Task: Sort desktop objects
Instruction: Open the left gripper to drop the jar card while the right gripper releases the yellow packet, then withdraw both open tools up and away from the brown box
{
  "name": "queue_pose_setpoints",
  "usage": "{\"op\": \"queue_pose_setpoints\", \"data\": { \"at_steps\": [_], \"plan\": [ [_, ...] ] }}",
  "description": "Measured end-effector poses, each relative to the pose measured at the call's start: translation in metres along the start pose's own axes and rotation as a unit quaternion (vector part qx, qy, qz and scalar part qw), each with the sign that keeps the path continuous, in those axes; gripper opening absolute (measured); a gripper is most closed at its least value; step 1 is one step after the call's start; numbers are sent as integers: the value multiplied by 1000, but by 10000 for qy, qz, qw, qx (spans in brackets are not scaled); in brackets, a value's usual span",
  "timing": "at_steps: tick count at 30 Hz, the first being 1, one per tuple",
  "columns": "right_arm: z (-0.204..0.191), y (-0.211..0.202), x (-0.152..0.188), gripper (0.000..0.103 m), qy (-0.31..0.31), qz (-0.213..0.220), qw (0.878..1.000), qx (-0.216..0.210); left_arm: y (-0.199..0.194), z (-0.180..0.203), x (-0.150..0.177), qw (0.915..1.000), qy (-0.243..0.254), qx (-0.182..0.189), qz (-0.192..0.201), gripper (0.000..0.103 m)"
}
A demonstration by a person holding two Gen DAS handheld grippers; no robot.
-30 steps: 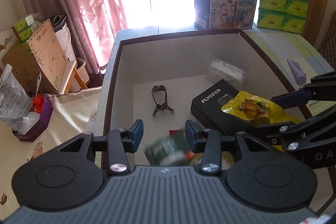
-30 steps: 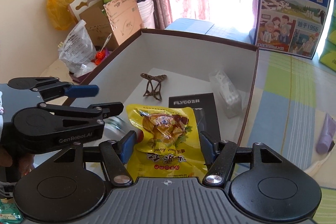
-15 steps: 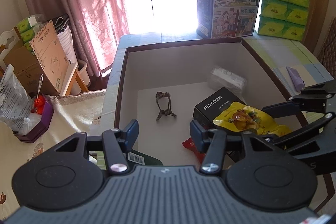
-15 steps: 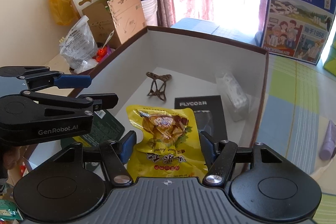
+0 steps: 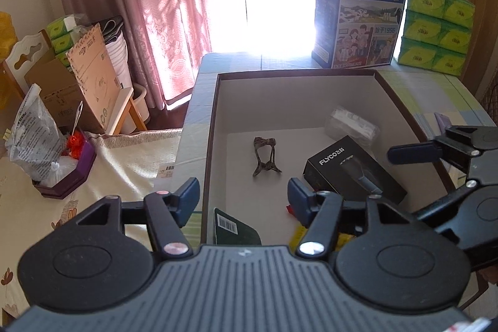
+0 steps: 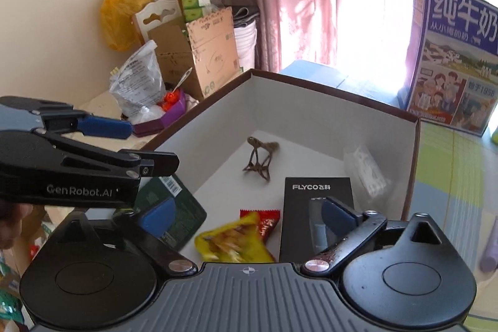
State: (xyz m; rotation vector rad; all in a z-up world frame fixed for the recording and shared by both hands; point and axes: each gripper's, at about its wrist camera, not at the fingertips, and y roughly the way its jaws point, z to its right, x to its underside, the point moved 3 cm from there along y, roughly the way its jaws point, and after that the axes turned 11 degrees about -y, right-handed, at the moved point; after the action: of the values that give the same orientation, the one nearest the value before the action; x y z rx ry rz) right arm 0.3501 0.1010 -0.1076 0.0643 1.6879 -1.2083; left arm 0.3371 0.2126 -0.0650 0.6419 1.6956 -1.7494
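A brown-rimmed white box holds a hair claw, a black FLYCO box, a clear packet, a dark green packet, a red packet and a yellow snack packet. The yellow packet is blurred, free below my open right gripper. My left gripper is open and empty over the box's near left edge.
A blue milk carton and green tissue packs stand behind the box. A purple tube lies on the checked tablecloth at right. Cardboard boxes and bags crowd the left side.
The right gripper opened and let go of the yellow snack packet, which dropped into the box. The green packet fell from the left gripper earlier. Both grippers drew back and up.
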Motion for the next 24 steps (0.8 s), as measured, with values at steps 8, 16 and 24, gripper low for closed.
{"op": "queue_pose_setpoints", "data": {
  "at_steps": [8,16,24],
  "plan": [
    [-1,-25,20,101,-83,-284,9995,121,-17,3,8,9997,-224,-11,-92,78],
    [3,-58,29,101,91,-265,9994,192,-44,13,16,9994,-326,8,-120,87],
    [-5,-83,37,101,87,-316,9993,183,-66,24,29,9991,-377,11,-200,88]
  ]
}}
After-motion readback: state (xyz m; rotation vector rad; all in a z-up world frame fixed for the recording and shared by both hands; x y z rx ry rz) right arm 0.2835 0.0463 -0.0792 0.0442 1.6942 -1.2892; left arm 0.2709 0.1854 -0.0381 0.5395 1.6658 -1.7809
